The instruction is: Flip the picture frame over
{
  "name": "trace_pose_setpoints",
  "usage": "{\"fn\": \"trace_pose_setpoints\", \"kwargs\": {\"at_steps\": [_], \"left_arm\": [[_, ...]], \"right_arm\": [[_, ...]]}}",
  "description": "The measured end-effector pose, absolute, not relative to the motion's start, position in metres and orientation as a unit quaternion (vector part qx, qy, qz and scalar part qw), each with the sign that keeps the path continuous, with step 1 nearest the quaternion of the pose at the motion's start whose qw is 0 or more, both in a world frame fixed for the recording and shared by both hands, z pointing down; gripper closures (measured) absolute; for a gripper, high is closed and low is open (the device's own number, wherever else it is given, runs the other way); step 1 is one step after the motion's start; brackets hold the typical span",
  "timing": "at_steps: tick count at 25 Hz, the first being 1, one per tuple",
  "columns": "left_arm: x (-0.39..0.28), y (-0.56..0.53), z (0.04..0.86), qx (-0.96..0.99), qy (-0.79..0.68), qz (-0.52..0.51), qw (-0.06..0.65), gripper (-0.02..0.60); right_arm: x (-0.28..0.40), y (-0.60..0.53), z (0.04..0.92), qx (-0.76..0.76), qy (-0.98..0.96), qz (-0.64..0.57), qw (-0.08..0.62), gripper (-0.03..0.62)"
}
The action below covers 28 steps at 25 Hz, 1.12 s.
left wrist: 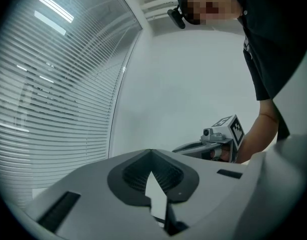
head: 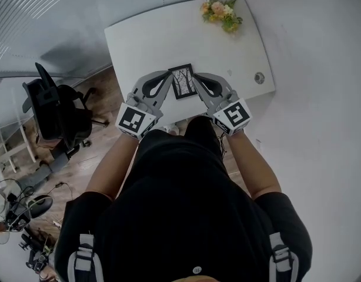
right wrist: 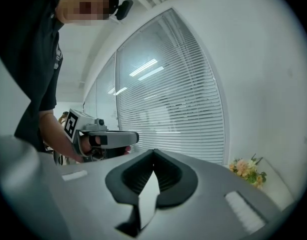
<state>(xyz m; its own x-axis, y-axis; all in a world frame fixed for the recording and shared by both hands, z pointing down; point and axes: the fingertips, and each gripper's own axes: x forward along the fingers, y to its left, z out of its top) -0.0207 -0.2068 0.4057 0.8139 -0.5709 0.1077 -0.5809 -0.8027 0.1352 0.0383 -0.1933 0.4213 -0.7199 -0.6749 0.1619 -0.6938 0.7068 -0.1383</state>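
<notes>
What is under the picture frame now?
The white table; the picture frame, held by left gripper and right gripper, hides the part directly beneath.

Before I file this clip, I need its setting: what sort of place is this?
Most likely an office or meeting room: a white desk, a black swivel chair beside it, and a glass partition with horizontal blinds.

The left gripper and right gripper cover both side edges of the picture frame, whose print is too small to make out. The person's torso hides the 6 o'clock edge of the tabletop. A round spot at its 3 o'clock side is too small to identify. The gripper views show only a sliver of the frame.
</notes>
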Motion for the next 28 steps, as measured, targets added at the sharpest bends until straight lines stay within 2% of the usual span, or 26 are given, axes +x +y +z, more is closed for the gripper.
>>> {"fn": "trace_pose_setpoints", "kwargs": {"at_steps": [28], "left_arm": [[-0.037,-0.218,0.387,0.944,-0.323,0.032,0.062,0.575]], "right_arm": [[0.061,-0.209,0.391,0.431,-0.900,0.064,0.025,0.585]]}}
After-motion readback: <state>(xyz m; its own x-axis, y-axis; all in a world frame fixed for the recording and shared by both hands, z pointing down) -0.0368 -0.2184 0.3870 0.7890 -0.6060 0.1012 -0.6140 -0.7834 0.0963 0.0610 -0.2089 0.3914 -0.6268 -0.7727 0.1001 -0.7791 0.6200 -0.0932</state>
